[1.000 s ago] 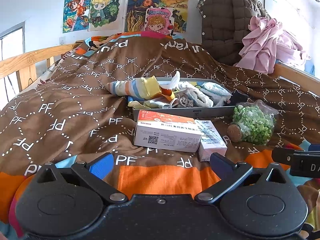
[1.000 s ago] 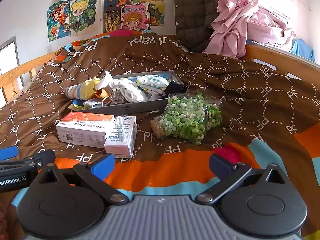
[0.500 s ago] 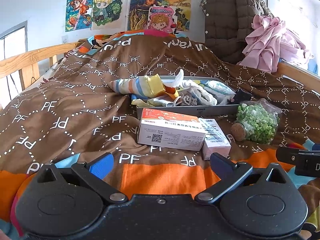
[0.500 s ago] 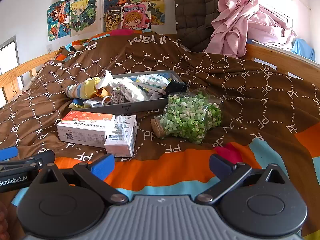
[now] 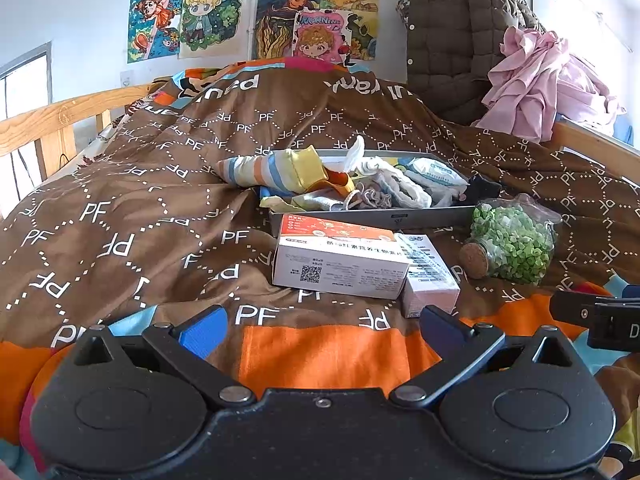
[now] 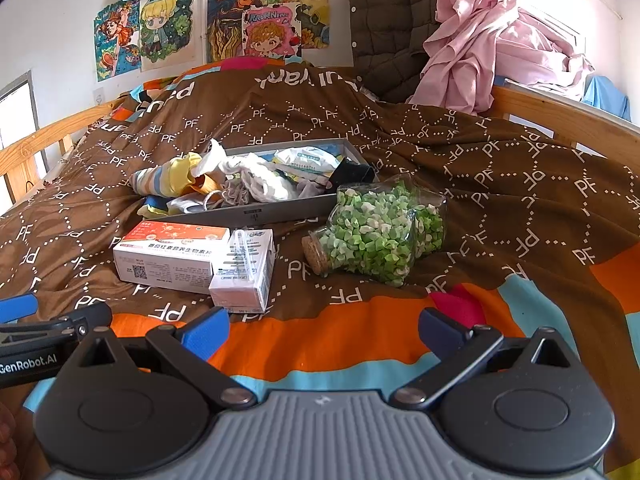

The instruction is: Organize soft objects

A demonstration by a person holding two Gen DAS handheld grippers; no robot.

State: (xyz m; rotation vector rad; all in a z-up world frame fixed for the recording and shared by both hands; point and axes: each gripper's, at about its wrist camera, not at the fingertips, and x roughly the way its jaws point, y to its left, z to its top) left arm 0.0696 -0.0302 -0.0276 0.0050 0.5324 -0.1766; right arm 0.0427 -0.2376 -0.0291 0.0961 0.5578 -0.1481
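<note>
Left gripper (image 5: 320, 322) and right gripper (image 6: 324, 326) both spread wide, empty. Shallow grey metal tray (image 6: 256, 213) of crumpled socks: far contents overlapped, hard to separate.

The left gripper (image 5: 320, 330) has a matte black body with two round discs, each ringed by a shallow circular groove, and triangular cut-outs above them. Black link arms carry silver rivets, and a small screw sits at the centre. Its fingers (image 5: 202, 330) end in blue pads, the right one darker. The right gripper (image 6: 324, 330) matches it, but its middle plate is grey and ribbed with a small white mark. White lettering reading "GenRobot.AI" runs along the left gripper's side, seen from the right wrist.
</note>
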